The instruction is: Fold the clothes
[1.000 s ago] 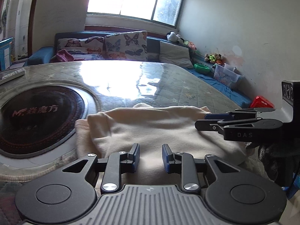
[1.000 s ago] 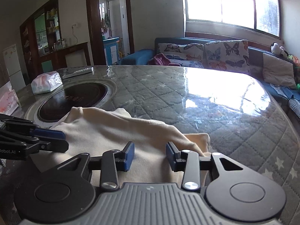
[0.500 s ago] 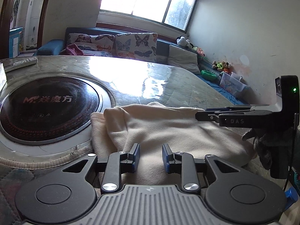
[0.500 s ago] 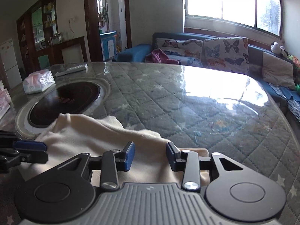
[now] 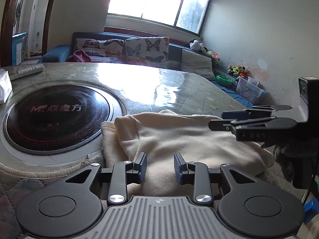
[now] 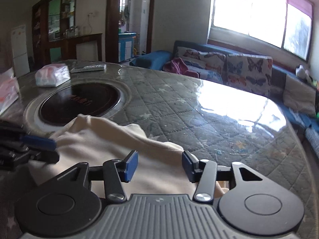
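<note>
The table (image 6: 229, 123) (quilted cover under a glossy sheet) has a round black cooktop (image 5: 57, 119) set into it. A cream garment (image 5: 179, 139) lies bunched just beside the cooktop. Above it, the left gripper (image 5: 160, 167) and right gripper (image 6: 160, 166) both have their fingers spread, holding nothing.

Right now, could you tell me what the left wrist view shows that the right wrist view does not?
Only the left wrist view shows the toys and clear bin along the wall. Only the right wrist view shows the tissue pack, remote and white fridge. Both show the cream garment on the quilted table, the round cooktop, the butterfly cushions, and both hand-held grippers, left and right, open above the garment.
</note>
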